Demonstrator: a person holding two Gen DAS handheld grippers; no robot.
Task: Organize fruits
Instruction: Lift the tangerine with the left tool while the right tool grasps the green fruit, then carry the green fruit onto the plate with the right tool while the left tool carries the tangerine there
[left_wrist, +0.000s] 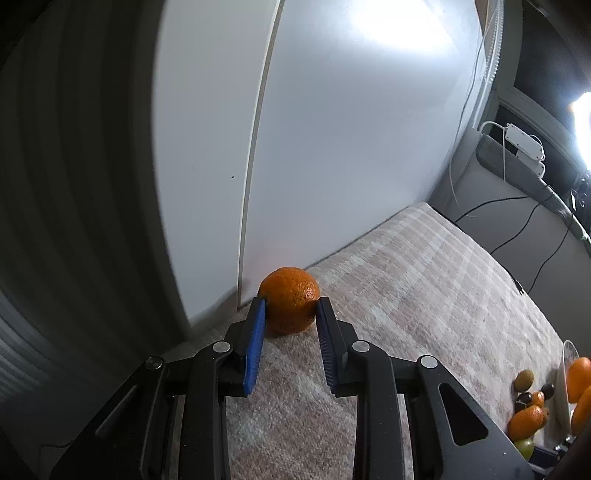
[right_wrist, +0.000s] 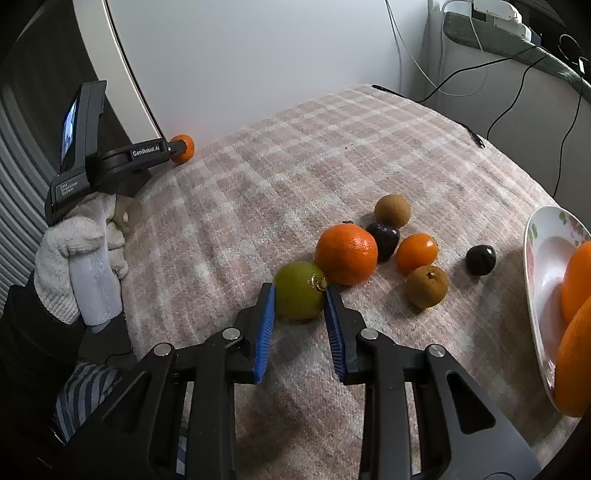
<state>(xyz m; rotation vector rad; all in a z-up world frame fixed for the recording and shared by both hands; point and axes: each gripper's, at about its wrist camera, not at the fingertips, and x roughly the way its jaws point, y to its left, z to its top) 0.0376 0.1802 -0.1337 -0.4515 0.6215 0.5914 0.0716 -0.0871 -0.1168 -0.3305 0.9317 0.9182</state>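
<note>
Black two-finger right gripper (right_wrist: 300, 295) with blue ribbed pads, foremost in the right wrist view, clamped on a round yellow-green citrus fruit (right_wrist: 299, 290) near the middle of the pink-and-cream checked cloth (right_wrist: 258, 177); pads pressed on both flanks at about the widest girth, fruit resting on the cloth and touching a large glossy orange (right_wrist: 346, 254) just behind. Further fruits clustered beyond: brown kiwi-like fruit (right_wrist: 392, 210), dark purple plum-like fruit (right_wrist: 384, 238), small orange mandarin (right_wrist: 417, 253), dull brown-orange mandarin (right_wrist: 426, 286), second dark round fruit (right_wrist: 480, 259) slightly apart toward the right edge. White floral-rimmed plate (right_wrist: 535, 266) at the right edge, already carrying orange fruit. Black left gripper (left_wrist: 291, 310), same blue pads, closed against a rough-skinned orange (left_wrist: 290, 304) at the far left corner of the cloth, beside the white wall panel (left_wrist: 332, 147); carried by a hand in a pale knitted glove (right_wrist: 74, 258). Handling, as judged: citrus firm, moderately heavy, round and liable to roll; rind tough yet bruisable under hard squeeze; best held across the equator, as here, with pads level. Neighbouring large glossy orange likely to be nudged on lifting.
</note>
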